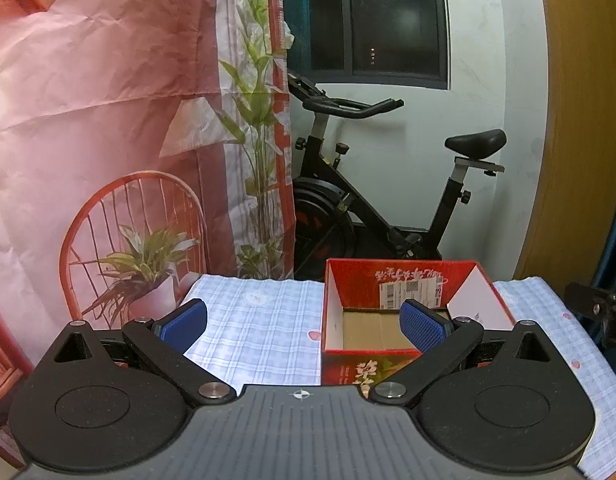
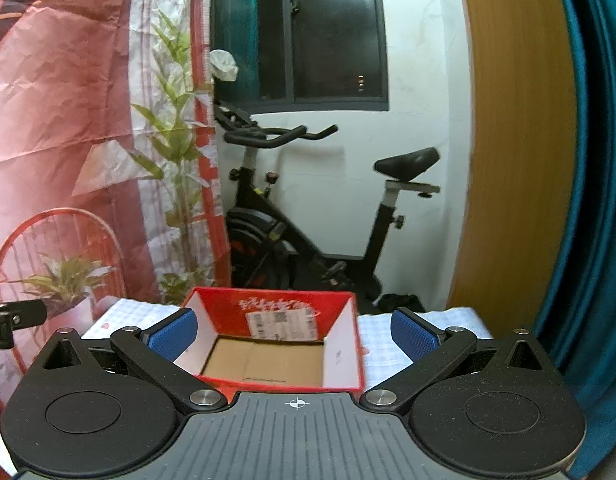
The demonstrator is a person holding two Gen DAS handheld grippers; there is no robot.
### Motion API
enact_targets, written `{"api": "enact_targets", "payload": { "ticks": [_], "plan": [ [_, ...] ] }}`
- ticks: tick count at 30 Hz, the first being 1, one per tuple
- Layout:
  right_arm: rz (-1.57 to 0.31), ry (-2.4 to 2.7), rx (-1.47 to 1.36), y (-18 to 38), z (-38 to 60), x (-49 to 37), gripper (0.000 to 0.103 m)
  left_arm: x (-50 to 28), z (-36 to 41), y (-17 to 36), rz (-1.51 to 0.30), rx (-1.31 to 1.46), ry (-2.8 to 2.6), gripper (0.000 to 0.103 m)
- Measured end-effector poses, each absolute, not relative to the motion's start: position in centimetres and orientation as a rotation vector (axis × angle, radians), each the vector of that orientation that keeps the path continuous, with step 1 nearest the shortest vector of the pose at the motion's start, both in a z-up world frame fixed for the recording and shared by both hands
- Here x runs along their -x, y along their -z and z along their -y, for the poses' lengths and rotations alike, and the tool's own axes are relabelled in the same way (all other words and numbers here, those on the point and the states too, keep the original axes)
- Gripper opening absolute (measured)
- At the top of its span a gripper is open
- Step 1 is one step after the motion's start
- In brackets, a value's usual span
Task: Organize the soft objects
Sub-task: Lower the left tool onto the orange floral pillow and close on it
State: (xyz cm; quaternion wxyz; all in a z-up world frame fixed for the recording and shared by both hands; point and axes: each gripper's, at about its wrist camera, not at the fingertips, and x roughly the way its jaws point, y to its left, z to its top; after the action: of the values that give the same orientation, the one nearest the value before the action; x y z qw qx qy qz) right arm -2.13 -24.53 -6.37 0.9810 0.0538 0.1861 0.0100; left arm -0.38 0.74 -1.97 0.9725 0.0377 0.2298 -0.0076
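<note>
A red cardboard box [image 1: 408,280] with white inner flaps and a bare brown bottom stands open on a checked cloth [image 1: 259,320]. My left gripper [image 1: 303,326] is open above the cloth, its right blue pad [image 1: 422,330] over the box's front left part. In the right wrist view the same box [image 2: 275,312] lies straight ahead and my right gripper [image 2: 293,334] hangs open over its front edge. Nothing is held between either pair of fingers. No soft object shows in either view.
A black exercise bike [image 1: 368,208] stands behind the table against a white wall. A printed pink backdrop [image 1: 107,120] with a chair and plants hangs at the left. A wooden panel [image 2: 512,160] and a teal curtain [image 2: 592,200] are at the right.
</note>
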Motion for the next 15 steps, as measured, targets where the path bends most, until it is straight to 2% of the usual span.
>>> {"api": "enact_targets", "payload": {
  "ticks": [15],
  "plan": [
    [-0.500, -0.052, -0.175, 16.7, 23.5, 2.2, 0.103, -0.2, -2.1, 8.5, -0.585, -0.087, -0.002, 0.103]
  ]
}}
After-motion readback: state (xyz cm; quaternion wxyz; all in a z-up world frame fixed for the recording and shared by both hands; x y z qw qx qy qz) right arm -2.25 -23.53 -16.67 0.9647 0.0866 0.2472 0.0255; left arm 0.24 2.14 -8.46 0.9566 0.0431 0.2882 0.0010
